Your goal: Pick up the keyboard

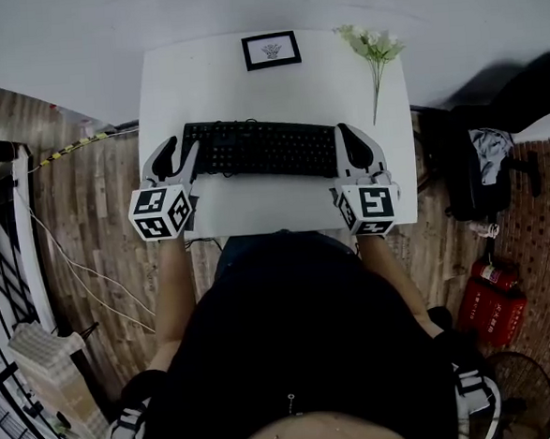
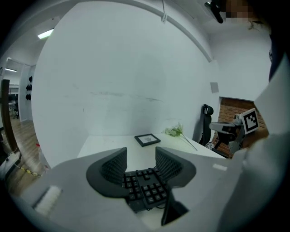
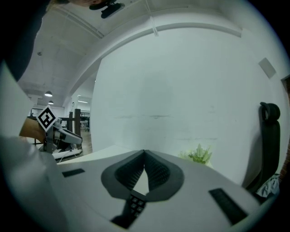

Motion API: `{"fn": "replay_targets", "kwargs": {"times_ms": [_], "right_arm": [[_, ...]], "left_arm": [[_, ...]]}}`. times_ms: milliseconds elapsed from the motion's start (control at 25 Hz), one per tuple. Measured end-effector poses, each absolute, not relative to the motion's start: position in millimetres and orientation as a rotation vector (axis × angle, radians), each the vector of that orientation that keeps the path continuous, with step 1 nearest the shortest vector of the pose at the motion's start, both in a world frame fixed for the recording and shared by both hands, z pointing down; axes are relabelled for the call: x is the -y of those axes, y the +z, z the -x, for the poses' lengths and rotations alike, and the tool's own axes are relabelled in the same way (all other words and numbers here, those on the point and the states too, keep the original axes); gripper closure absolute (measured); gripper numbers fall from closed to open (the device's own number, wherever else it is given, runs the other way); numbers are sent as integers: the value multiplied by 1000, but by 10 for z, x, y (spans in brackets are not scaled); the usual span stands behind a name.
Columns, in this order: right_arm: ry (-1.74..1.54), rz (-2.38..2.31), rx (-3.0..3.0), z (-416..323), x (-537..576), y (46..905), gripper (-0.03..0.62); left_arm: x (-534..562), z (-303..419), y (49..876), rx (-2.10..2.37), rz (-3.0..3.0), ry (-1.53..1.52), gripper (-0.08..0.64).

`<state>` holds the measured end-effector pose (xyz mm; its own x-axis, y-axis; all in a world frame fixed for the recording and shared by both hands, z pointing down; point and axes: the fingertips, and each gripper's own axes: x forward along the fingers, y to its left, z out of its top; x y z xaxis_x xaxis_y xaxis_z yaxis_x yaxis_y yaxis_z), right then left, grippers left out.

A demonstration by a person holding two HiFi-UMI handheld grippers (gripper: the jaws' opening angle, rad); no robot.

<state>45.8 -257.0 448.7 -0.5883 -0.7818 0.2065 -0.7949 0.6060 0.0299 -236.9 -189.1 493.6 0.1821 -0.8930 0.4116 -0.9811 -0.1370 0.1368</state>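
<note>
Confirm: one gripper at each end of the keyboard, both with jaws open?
Not quite. The right gripper has its jaws shut, tips together, as the right gripper view shows. The left gripper is open, and one gripper does sit at each end of the keyboard.

1. I take this for an office: I stand at a white desk (image 1: 256, 210) with a black keyboard (image 1: 261, 149), a framed picture (image 1: 271, 50) and a flower sprig (image 1: 373, 47).
2. A black office chair (image 1: 483, 166) stands beside it on wood-look flooring (image 1: 96, 208).
3. A red fire extinguisher (image 1: 492, 307) sits near the chair.
4. Ceiling lights (image 3: 48, 94) run down a long room beyond.
</note>
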Motion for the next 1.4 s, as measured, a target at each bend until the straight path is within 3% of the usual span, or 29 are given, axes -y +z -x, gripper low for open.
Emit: {"fn": "replay_targets", "kwargs": {"times_ms": [680, 1400], "right_arm": [[196, -1398, 2430, -533, 2596, 4958, 580], [226, -1458, 2337, -583, 2379, 5060, 580]], "left_arm": [[1907, 2664, 5942, 1426, -1939, 526, 369], [1940, 2805, 6444, 1221, -1818, 587, 270]]}}
